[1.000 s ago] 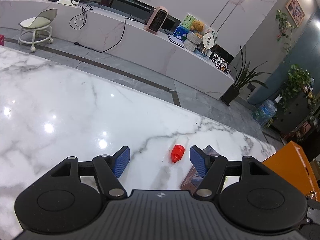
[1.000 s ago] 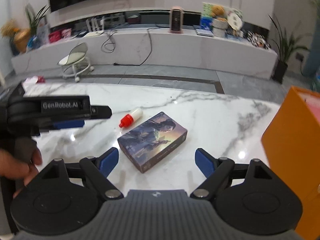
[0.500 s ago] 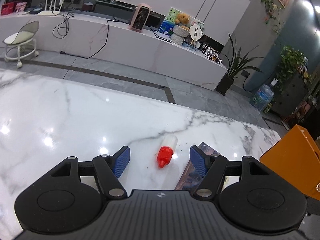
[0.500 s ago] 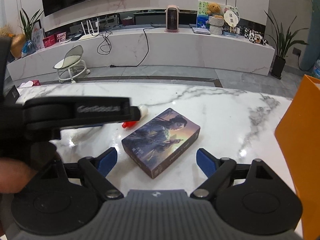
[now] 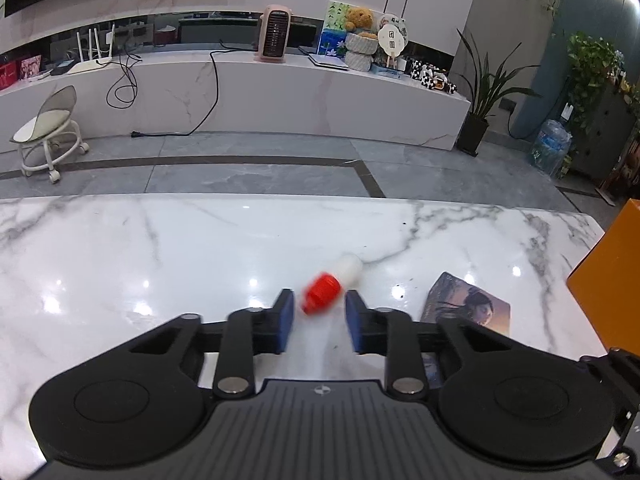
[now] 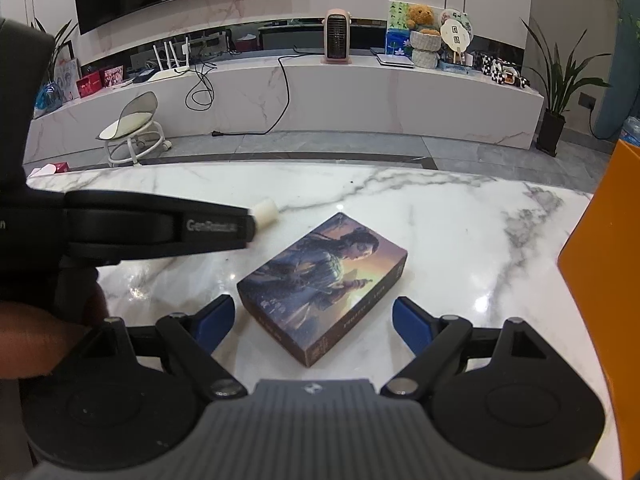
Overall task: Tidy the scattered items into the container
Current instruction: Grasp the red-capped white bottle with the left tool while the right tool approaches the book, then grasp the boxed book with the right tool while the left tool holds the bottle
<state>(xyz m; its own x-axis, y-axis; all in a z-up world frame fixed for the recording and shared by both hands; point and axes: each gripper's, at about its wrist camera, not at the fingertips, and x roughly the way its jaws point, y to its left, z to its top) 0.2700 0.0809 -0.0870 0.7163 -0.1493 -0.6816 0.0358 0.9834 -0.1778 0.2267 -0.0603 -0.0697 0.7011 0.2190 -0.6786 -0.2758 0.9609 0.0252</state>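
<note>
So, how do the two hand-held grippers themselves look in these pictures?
Each hand-held gripper, left and right, has black linkage arms with silver pivot pins, blue pads, round black discs and a ribbed grey centre. The left one bears white "GenRobot.AI" lettering on its side.

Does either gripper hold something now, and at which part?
The left gripper is closing around the small bottle's red cap; no firm hold shows. The right gripper holds nothing.

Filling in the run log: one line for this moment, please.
left gripper: closing, red-capped bottle between fingers | right gripper: open, over picture box | orange container: at right, nothing placed visibly
</note>
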